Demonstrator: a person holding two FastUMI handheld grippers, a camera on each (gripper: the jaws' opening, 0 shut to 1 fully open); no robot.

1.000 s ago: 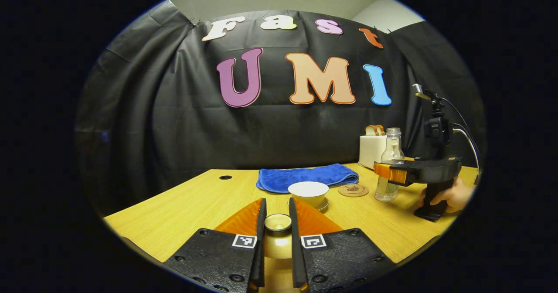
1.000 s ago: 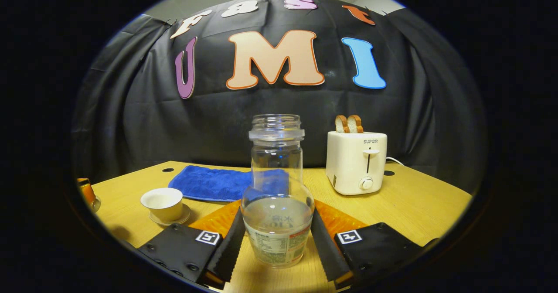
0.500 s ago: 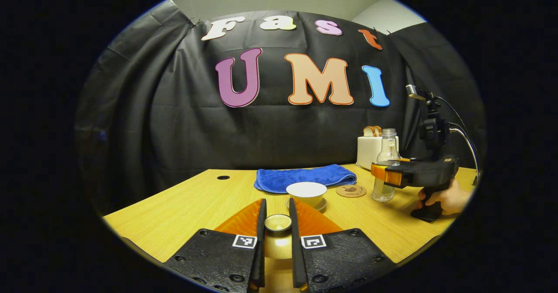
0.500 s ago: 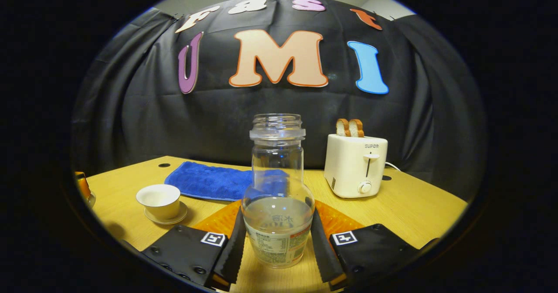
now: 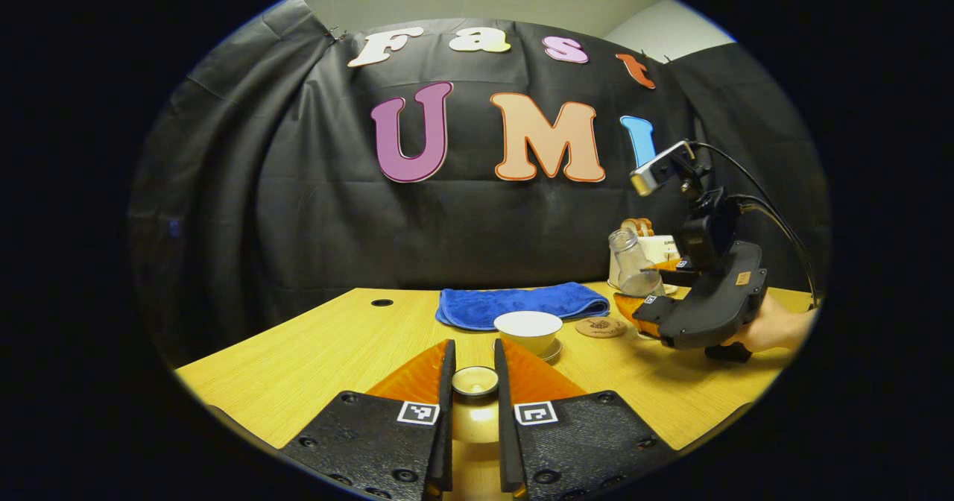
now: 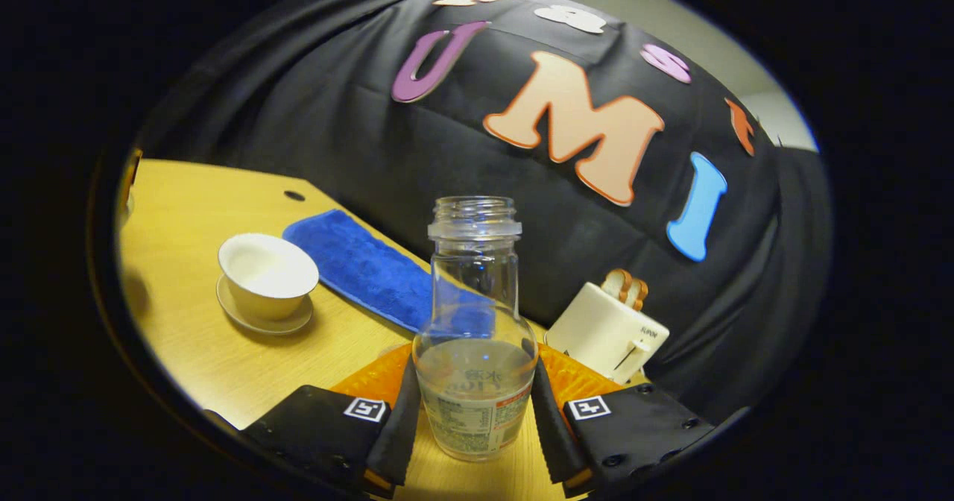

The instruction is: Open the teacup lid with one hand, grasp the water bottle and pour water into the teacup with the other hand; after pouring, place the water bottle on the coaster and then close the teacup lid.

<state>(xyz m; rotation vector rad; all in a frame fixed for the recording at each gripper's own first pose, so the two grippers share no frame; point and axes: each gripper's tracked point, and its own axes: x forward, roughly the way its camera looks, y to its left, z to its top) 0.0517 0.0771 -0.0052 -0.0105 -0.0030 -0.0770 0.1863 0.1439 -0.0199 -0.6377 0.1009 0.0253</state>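
- Now tipped toward the teacup [image 6: 267, 275]: water bottle [image 6: 475, 352], off the desk [image 6: 186, 314] and leaning over, where half a second back it stood upright on the wood.
- Pinched at the belly between both fingers of the right tongs [image 6: 475, 419]; mouth uncapped, water sitting low in the bottle and not yet near the neck.
- Seen from the left gripper view as well: bottle [image 5: 633, 266] raised and slanted in the far tongs [image 5: 656, 292], a hand [image 5: 775, 326] behind on the grip, toaster [image 5: 659, 247] partly hidden past it.
- Still well short of the cup: teacup [image 5: 528, 329] open on its saucer, the bottle mouth up and to the side rather than over the rim.
- Held as before: teacup lid [image 5: 475, 380], gripped by its knob in the left tongs [image 5: 475, 382], fingers pressed close on it, hovering low over the desk and clear of the cup.
- Waiting untouched: coaster [image 5: 601, 327] just beside the saucer, between cup and bottle.
- Farther back: blue cloth [image 5: 522, 303] flat along the desk edge by the wall.
- Judged from this: lid step done, lift done, pour just starting; more travel toward the rim needed before steeper tilt, else a likely spill on the saucer or, possibly, the coaster.
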